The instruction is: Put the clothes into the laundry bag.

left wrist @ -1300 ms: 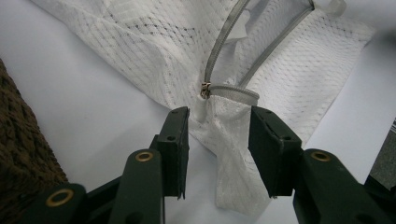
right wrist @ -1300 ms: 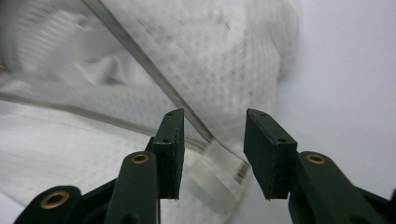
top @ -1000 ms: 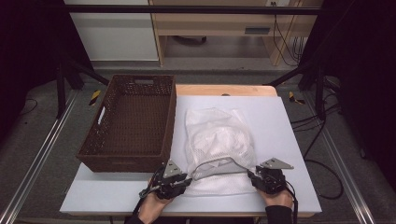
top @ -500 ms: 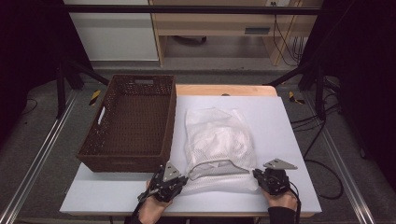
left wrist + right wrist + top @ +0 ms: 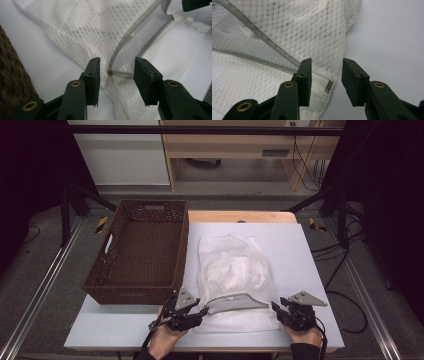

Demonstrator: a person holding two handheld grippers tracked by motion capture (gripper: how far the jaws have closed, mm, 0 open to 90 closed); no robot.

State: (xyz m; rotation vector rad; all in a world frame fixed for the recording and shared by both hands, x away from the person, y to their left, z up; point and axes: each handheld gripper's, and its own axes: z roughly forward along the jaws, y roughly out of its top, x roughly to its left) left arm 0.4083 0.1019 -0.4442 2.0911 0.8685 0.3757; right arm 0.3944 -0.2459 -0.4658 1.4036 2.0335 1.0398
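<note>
white mesh bag [image 5: 235,280] lay on the bench [image 5: 310,265], right of the basket [image 5: 140,250], zip mouth gaping near. left gripper [image 5: 192,310] and right gripper [image 5: 285,309], fingers just parted, gripped nothing. best re-pinched at both zip ends, evenly.

The table [image 5: 310,270] is evenly lit from above, the surroundings dark. The gripper views are soft, the near jaws blurred, with faint shadows.

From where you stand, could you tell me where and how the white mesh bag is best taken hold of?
Probably at the two near corners of the mesh bag, beside its grey zipper, coming in from the table's near edge. The bag lies flat, so those thin corners seem easiest to pinch; both open tools already sit there.
</note>
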